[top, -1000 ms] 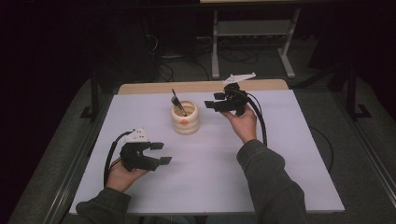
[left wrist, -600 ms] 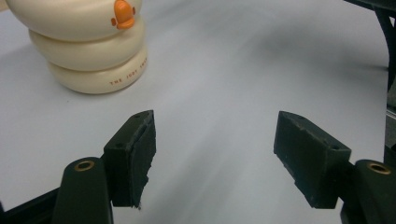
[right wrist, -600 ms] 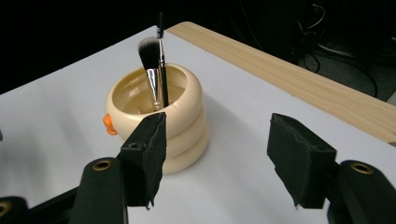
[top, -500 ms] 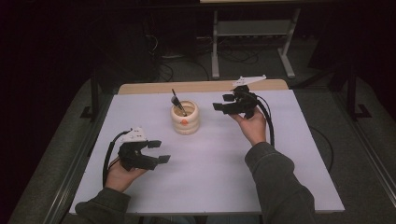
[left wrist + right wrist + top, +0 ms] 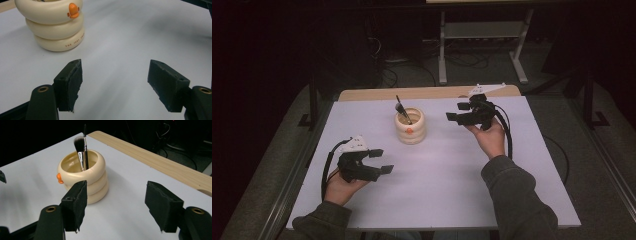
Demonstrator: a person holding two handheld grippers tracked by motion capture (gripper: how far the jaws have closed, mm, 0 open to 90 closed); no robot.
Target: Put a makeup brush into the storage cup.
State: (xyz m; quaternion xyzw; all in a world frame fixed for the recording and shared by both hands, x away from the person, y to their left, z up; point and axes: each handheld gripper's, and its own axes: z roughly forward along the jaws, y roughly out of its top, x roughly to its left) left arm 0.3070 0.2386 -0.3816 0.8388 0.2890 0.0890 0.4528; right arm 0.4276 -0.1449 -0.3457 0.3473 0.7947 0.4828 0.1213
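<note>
A cream holder (image 5: 410, 126) of three stacked rings with an orange knob stands at the middle back of the white table (image 5: 452, 180). A makeup brush (image 5: 402, 109) and a thin dark stick stand in it. My right gripper (image 5: 455, 112) hovers to the holder's right, open; its jaws have just been opening with nothing between them. In the right gripper view (image 5: 116, 188) the holder (image 5: 83, 176) and brush (image 5: 81, 152) lie ahead to the left. My left gripper (image 5: 384, 160) rests at the near left, open and empty, having widened slightly. From the left gripper view (image 5: 115, 67) the holder (image 5: 56, 25) sits far left.
A wooden strip (image 5: 422, 93) runs along the table's far edge. Behind it stands a metal frame (image 5: 482, 45) on a dark floor with cables. Each gripper trails a black cable (image 5: 328, 170).
My right hand has drifted to the right, away from the holder, and its jaws stand wider. The left hand has stayed where it was.
</note>
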